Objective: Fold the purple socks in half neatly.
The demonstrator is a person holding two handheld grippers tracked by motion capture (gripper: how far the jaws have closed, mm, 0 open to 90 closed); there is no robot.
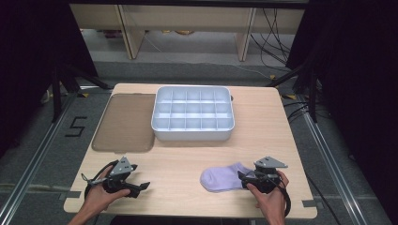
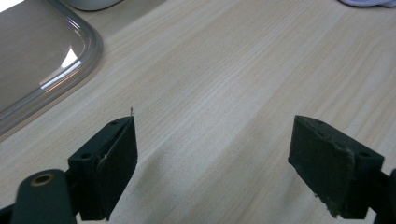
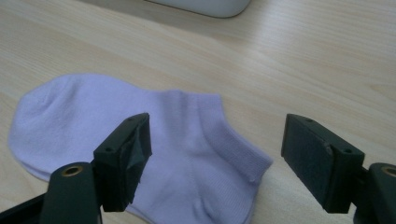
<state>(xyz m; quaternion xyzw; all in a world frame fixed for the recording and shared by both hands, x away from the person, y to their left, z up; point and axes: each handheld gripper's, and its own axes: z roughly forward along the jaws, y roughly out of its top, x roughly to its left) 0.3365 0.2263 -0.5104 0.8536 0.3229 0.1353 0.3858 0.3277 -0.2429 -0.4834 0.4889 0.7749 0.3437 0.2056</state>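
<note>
In the right gripper view the sock (image 3: 140, 140) runs under the near jaw and off the bottom edge. In the left gripper view the clear lid (image 2: 37, 60) is cut by the left and top edges, and only the sock's edge shows at the top right corner.

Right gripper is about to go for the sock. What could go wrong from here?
1. The right gripper stands open at the cuff end of the lilac sock, which lies flat on the table. A shallow pinch may catch only the top layer, or skid on the wood.
2. Held by one end, the sock would likely dangle and could snag on the rim of the divided white bin.
3. The left gripper is open over bare wood, too far to steady the fabric.
</note>
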